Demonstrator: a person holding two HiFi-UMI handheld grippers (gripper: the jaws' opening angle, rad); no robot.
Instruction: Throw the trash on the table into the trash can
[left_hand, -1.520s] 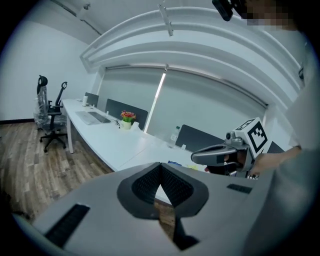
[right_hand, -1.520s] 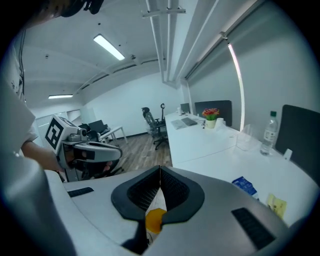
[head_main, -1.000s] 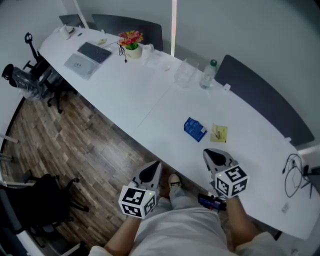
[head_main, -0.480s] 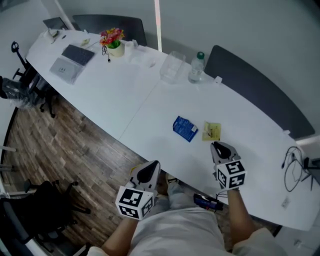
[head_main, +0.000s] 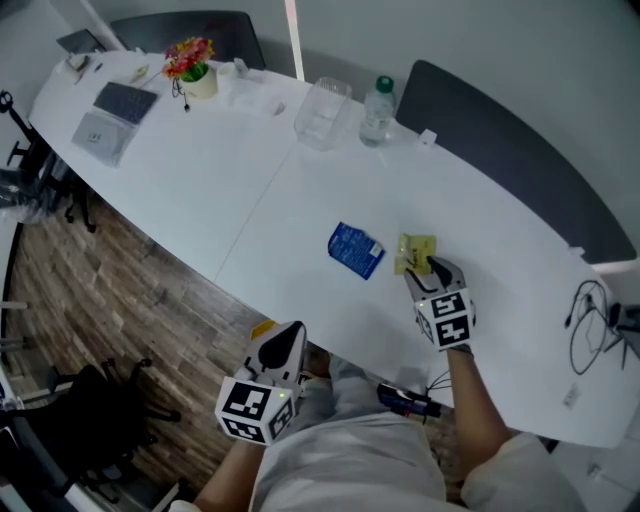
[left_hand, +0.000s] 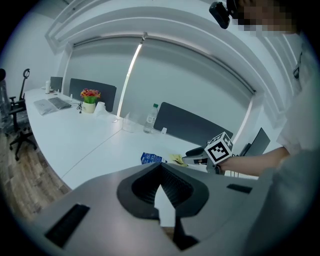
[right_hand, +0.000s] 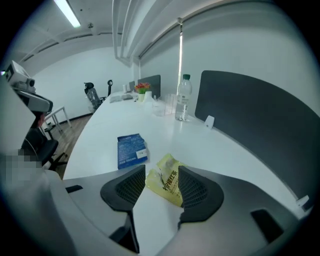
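A yellow tea packet (head_main: 417, 246) lies on the white table (head_main: 250, 190), with a blue packet (head_main: 355, 248) just left of it. My right gripper (head_main: 428, 272) is low over the table, and its jaws have just been opening. In the right gripper view the yellow packet (right_hand: 167, 186) lies between the fingertips of my right gripper (right_hand: 161, 172), and the pads stand apart from it. The blue packet (right_hand: 131, 149) is ahead and left. My left gripper (head_main: 283, 338) hangs off the table's near edge above the floor, shut and empty. No trash can is in view.
At the table's far side stand a water bottle (head_main: 377, 97), a clear plastic container (head_main: 322, 100), a flower pot (head_main: 190, 62) and a laptop (head_main: 108, 110). Dark chairs (head_main: 500, 140) line the far side. Cables (head_main: 590, 335) lie at the right end. Wood floor (head_main: 110, 290) is left.
My right gripper has moved forward and down over the table to the yellow packet, and its jaws have parted around it. The left gripper has sunk a little beside the table edge.
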